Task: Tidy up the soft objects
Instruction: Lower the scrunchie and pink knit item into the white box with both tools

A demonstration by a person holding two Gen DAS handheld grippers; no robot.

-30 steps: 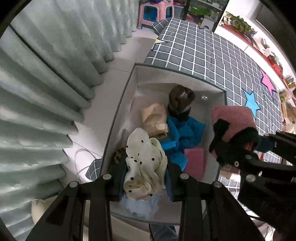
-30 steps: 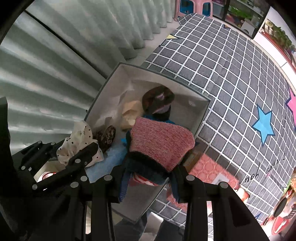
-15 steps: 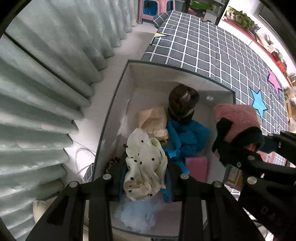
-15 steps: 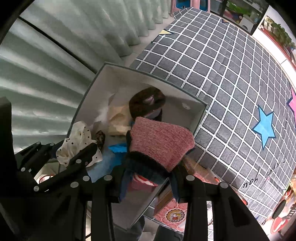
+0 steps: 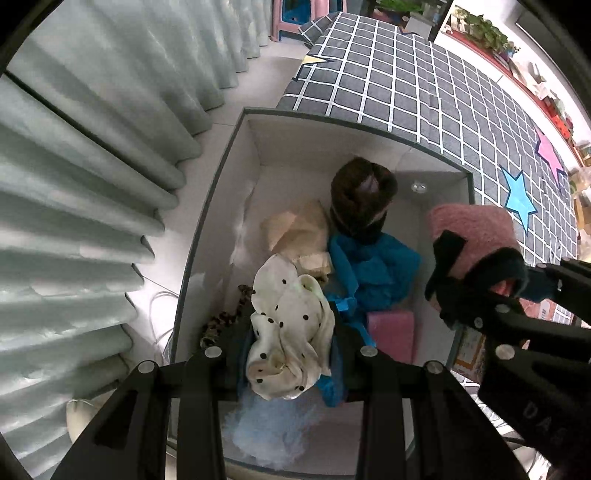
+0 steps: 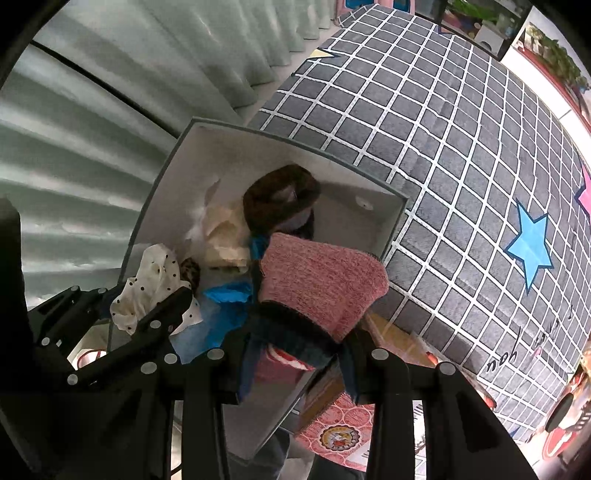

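My left gripper (image 5: 290,332) is shut on a cream polka-dot cloth (image 5: 288,325) and holds it over the near half of an open grey storage box (image 5: 207,229). My right gripper (image 6: 295,343) is shut on a pink knitted piece with a dark blue cuff (image 6: 317,284), above the box's right side; it also shows in the left wrist view (image 5: 469,232). Inside the box lie a brown hat (image 5: 362,195), a beige cloth (image 5: 299,232), a blue cloth (image 5: 373,266), a pink block (image 5: 391,328), a leopard-print piece (image 5: 221,317) and a pale blue fluffy item (image 5: 273,424).
The box stands against a bed with a grey checked cover and star patches (image 5: 424,85). Pale green curtains (image 5: 92,147) hang to the left over a white floor. Printed cartons (image 6: 354,424) sit right of the box. A pink stool (image 5: 306,18) is far back.
Both grippers have come closer over the box with their cloths held; the box fills more of both views. The contents of the box have not moved.
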